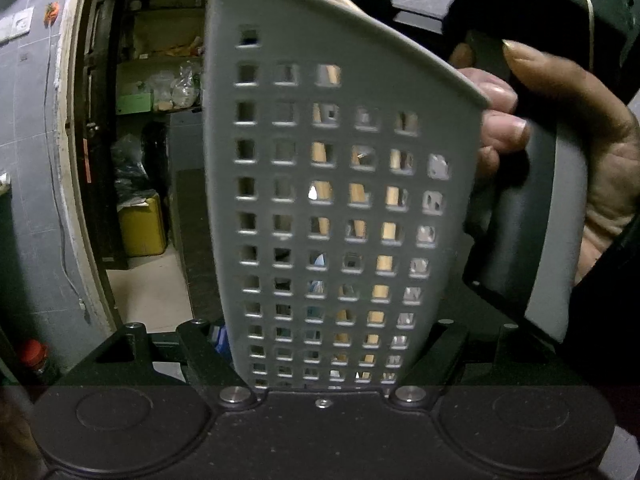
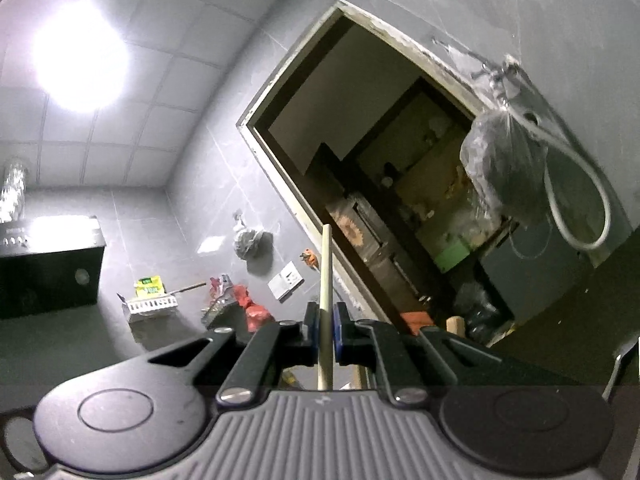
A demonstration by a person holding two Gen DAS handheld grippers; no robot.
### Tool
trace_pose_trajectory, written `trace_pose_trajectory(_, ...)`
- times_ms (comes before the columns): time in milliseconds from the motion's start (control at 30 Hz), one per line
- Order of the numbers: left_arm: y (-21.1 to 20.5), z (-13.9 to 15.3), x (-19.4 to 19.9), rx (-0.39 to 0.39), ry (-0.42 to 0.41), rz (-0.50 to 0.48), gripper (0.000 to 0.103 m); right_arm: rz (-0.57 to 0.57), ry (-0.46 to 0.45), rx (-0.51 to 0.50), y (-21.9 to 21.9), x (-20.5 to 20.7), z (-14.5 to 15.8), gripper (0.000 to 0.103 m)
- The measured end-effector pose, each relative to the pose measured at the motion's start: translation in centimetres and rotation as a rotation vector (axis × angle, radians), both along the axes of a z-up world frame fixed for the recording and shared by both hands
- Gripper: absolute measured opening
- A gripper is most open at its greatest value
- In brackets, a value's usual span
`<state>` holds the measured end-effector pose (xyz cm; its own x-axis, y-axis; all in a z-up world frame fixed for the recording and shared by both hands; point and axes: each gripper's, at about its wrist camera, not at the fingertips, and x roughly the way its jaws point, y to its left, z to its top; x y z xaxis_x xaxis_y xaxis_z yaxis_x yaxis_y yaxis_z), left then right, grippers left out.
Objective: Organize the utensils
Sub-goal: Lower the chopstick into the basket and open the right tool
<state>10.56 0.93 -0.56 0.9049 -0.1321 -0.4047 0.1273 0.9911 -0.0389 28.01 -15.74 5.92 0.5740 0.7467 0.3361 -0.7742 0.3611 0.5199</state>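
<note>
A grey perforated utensil holder (image 1: pixel 340 184) fills the left wrist view, standing upright between the fingers of my left gripper (image 1: pixel 324 348), which is shut on its lower part. Through its square holes I see pale wooden handles (image 1: pixel 386 232) and some shiny metal pieces (image 1: pixel 424 236) inside. Right of the holder a person's hand (image 1: pixel 600 160) grips a grey and black handle (image 1: pixel 516 240). In the right wrist view my right gripper (image 2: pixel 326 332) is shut on a pale wooden stick (image 2: pixel 326 272), which points up past the blue pads (image 2: pixel 342 332) toward the wall.
Behind the holder an open doorway (image 1: pixel 152 120) leads to a cluttered storeroom with a yellow canister (image 1: pixel 142 228). The right wrist view looks up at grey tiled walls, the same doorway (image 2: pixel 380 160), a hanging plastic bag (image 2: pixel 500 168), a black hood (image 2: pixel 48 272) and a wall basket (image 2: pixel 152 306).
</note>
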Motion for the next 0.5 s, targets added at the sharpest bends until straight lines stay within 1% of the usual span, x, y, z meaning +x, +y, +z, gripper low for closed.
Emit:
trace_pose_trajectory(67,-0.36,-0.01,0.02,0.019,-0.001,0.005,0.075,-0.015,-0.013,-0.011,0.08,-0.44,-0.17,0.010)
trace_pose_trajectory(233,-0.53,-0.04,0.10,0.026,0.000,0.008,0.075,-0.033,-0.020,-0.010,-0.07,-0.94,-0.29,0.010)
trace_pose_trajectory(400,-0.58,0.02,0.10,0.023,0.000,0.009,0.075,-0.026,-0.017,-0.027,-0.06,-1.04,-0.19,0.010)
trace_pose_trajectory(500,-0.38,0.06,-0.02,0.008,-0.001,0.005,0.075,-0.022,-0.017,-0.038,-0.17,-1.16,-0.12,0.011)
